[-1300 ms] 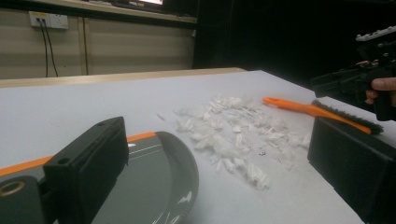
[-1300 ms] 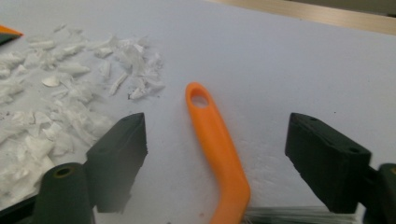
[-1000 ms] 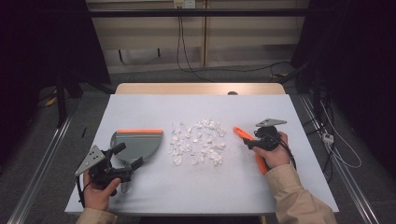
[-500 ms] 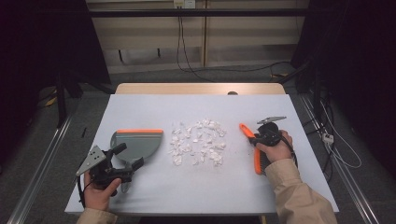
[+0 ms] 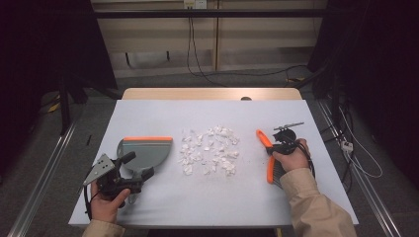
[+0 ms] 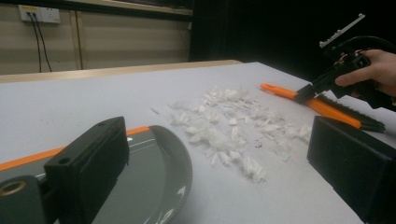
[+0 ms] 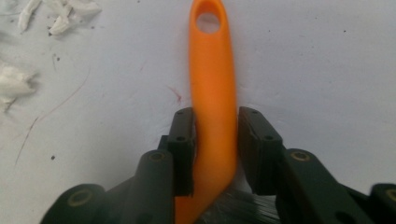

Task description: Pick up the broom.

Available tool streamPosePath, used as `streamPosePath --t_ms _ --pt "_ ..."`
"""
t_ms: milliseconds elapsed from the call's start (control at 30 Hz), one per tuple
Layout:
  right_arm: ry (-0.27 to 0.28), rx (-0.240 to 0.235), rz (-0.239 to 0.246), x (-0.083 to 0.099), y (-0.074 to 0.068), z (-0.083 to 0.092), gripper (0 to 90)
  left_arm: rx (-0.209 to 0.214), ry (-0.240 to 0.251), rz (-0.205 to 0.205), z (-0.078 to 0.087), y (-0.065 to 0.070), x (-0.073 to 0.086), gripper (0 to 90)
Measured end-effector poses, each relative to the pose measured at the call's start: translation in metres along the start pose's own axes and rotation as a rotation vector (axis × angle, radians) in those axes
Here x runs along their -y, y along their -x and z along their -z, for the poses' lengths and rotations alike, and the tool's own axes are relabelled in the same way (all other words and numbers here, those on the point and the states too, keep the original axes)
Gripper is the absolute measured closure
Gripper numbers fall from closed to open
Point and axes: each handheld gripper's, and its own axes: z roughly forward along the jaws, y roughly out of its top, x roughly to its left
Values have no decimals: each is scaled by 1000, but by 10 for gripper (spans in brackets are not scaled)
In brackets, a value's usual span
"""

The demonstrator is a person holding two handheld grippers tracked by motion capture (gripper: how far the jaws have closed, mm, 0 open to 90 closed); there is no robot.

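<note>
An orange-handled brush (image 5: 270, 173) lies on the white table to the right of a pile of white paper scraps (image 5: 210, 150). My right gripper (image 5: 274, 148) has just closed on it; in the right gripper view its pads (image 7: 183, 140) press both sides of the orange handle (image 7: 212, 70), with dark bristles under them. A grey dustpan (image 5: 146, 150) with an orange front edge lies left of the scraps. My left gripper (image 5: 138, 165) stands open at the dustpan's near rim (image 6: 173, 172). The left gripper view also shows the scraps (image 6: 229, 126), the brush (image 6: 327, 107) and my right gripper (image 6: 308, 93).
The white table top (image 5: 197, 207) has a wooden strip (image 5: 212, 94) at its far edge. Cables (image 5: 356, 163) trail on the floor to the right. Metal rails (image 5: 44, 182) run beside the table on the left.
The right gripper's jaws have closed onto the brush handle, with the hand shifting only slightly. The left gripper, the dustpan and the scraps have stayed where they were.
</note>
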Motion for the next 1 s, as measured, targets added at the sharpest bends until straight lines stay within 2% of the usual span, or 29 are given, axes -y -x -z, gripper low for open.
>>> streamPosePath --t_ms 100,167,233,300,433,567,833,933,1000 --pt "-11 2 -20 -2 0 -1 697 3 -2 -9 -1 2 0 52" --pt "-10 -7 -62 -2 2 -1 701 5 -1 -12 -1 2 0 54" --pt "-12 12 -51 -3 -1 -2 702 5 5 -6 -1 3 -1 55" --pt "-25 19 -80 -5 -1 -1 705 5 9 -9 -2 3 -1 54" --pt "-60 29 -63 -12 -3 -2 706 8 10 -16 -3 5 -2 54" --pt "-58 26 -58 -14 -2 -3 706 7 11 -20 -4 4 -3 55" --pt "-25 22 -24 -16 -5 -3 707 0 11 -19 -4 4 -3 56" --pt "13 10 -17 -18 -6 1 708 -6 16 -14 -3 4 -3 55" --pt "67 -8 -17 -18 -6 8 710 -4 19 -9 -3 5 -5 55"
